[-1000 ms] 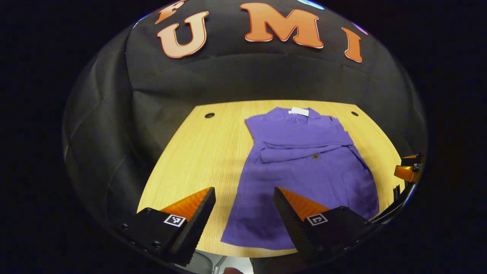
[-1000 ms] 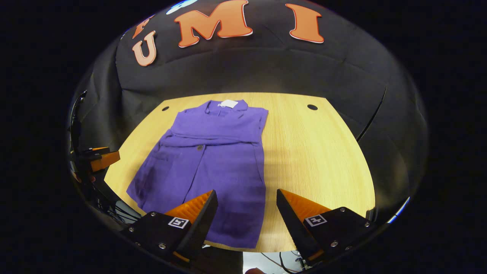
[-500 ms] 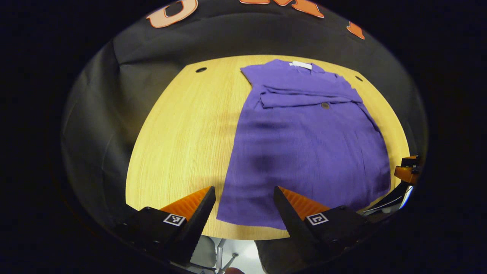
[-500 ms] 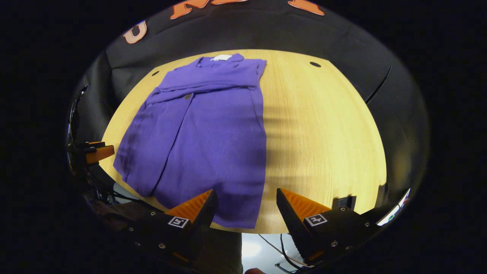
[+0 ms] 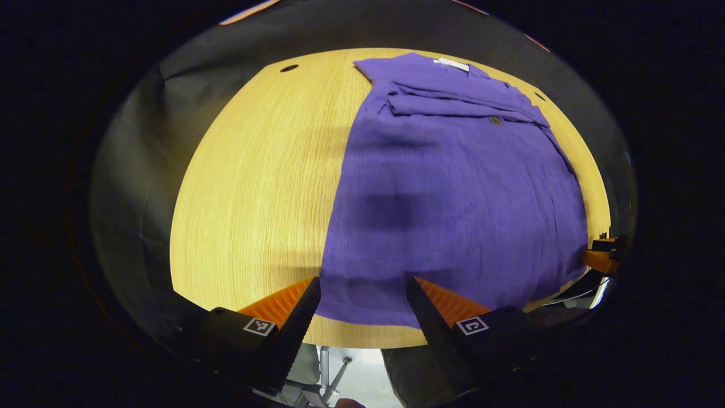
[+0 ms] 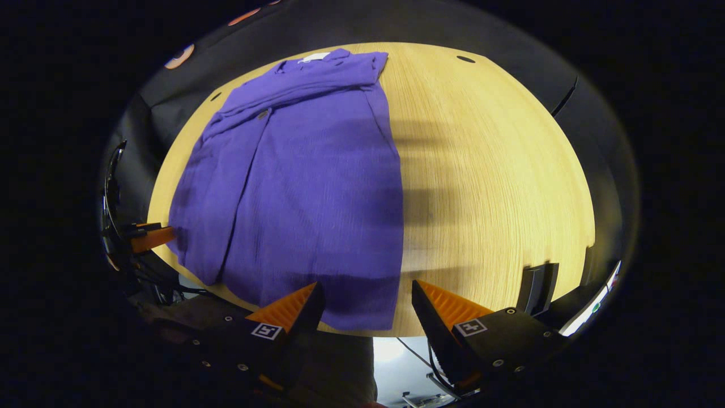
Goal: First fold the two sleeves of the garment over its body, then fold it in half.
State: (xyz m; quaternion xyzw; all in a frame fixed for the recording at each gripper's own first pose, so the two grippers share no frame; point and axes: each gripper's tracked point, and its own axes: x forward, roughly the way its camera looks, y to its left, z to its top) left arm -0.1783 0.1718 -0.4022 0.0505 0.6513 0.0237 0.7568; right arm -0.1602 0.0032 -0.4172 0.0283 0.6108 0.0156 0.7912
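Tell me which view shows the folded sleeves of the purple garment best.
The left gripper view: the folded sleeves lie there as a distinct band across the garment, layered edges and a button visible. In the right gripper view the sleeves appear more compressed near the collar, edges harder to separate.

Purple garment [image 5: 453, 187] lies flat, spread lengthwise, collar end at top of frame, hem at bottom edge. Left gripper view: fills centre and right of frame. Right gripper view: same garment [image 6: 306, 181] fills centre and left. Both sleeves [image 5: 453, 105] folded across the chest in a horizontal band near the top. Small white tag [image 5: 451, 64] at collar. Dark button [image 5: 495, 120] just below the band. Lower body smooth, still unfolded.
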